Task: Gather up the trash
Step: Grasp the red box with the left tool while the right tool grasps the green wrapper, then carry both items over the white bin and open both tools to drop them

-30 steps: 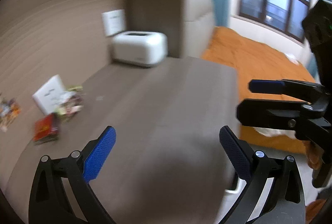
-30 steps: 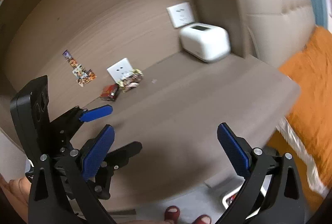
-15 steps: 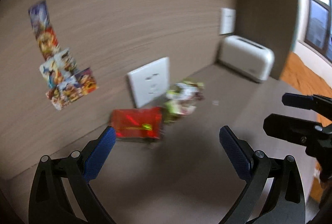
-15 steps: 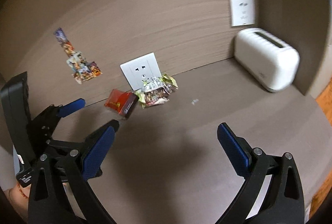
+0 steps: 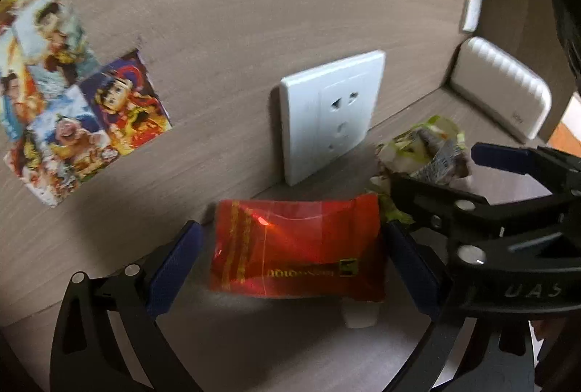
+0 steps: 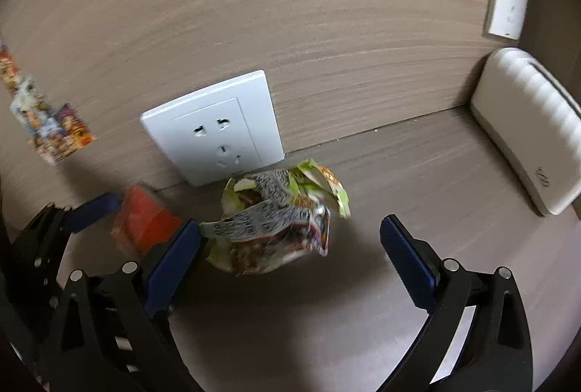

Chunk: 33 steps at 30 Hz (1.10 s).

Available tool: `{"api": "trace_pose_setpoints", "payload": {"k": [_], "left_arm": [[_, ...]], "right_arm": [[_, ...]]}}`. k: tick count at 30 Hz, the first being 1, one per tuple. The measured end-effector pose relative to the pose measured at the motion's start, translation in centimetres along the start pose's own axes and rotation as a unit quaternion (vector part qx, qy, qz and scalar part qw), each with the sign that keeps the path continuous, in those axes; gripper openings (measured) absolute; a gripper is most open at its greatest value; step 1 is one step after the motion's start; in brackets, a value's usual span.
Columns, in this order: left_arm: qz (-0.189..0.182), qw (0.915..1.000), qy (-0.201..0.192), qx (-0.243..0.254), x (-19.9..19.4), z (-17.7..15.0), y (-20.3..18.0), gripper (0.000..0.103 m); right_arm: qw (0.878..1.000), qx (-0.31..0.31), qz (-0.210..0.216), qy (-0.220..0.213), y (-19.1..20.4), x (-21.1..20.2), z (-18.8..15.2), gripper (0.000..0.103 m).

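On the shelf [image 6: 417, 174] near the wall socket [image 5: 330, 112], the wide-open left gripper [image 5: 290, 265] straddles the red wrapper [image 5: 297, 246], its gold lettering unreadable, while the wide-open right gripper [image 6: 290, 254] straddles the crumpled green wrapper [image 6: 279, 221], both ungripped.

Wall [image 5: 254, 11] close behind red wrapper [image 5: 297, 246]; right claw [image 5: 468, 170] crowds right
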State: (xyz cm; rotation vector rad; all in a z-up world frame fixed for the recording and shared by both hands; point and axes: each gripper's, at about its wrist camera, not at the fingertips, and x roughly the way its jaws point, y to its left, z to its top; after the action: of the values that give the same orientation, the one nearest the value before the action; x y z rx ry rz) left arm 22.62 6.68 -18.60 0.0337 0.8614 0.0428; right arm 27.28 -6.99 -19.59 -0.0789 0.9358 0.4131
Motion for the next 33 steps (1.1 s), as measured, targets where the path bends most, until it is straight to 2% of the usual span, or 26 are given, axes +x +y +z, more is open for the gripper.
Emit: {"api": "trace_pose_setpoints", "payload": {"k": [4,5,6,7,9,15,20,27,33], "left_arm": [[-0.008,0.9997,0.011,-0.022,1.2,0.1,0.7,0.097],[-0.012,0.9994,0.015,-0.028,1.4,0.2,0.9,0.097],[-0.016,0.9991,0.018,-0.033,1.5,0.2,1.1,0.093],[-0.020,0.9989,0.019,-0.038,1.6,0.3,1.3,0.090],[-0.028,0.9984,0.021,-0.044,1.7,0.3,1.6,0.089],[-0.027,0.9989,0.010,-0.037,0.1,-0.3,1.9,0.088],[-0.026,0.9995,-0.006,-0.017,-3.2,-1.0,0.9,0.088],[-0.049,0.9981,-0.036,0.012,-9.9,-2.4,-2.4,0.088],[-0.077,0.9931,-0.062,0.061,-15.6,-4.0,-6.8,0.088]], "right_arm": [[1.000,0.022,0.001,0.008,-0.2,1.5,0.3,0.099],[0.999,0.030,0.007,0.009,-0.3,1.7,0.3,0.096],[0.999,0.034,0.013,0.009,-0.4,1.8,0.2,0.082],[0.999,0.035,0.016,0.011,-0.4,2.0,0.2,0.074],[0.999,0.035,0.024,0.015,-0.5,2.1,0.0,0.064],[1.000,0.021,0.021,-0.005,-0.7,-0.6,-0.7,0.063],[1.000,0.017,0.010,-0.024,-0.6,-4.6,-2.4,0.063],[0.998,0.017,-0.011,-0.052,-2.1,-11.3,-6.0,0.063],[0.997,0.013,-0.026,-0.072,-2.9,-17.1,-9.2,0.063]]}}
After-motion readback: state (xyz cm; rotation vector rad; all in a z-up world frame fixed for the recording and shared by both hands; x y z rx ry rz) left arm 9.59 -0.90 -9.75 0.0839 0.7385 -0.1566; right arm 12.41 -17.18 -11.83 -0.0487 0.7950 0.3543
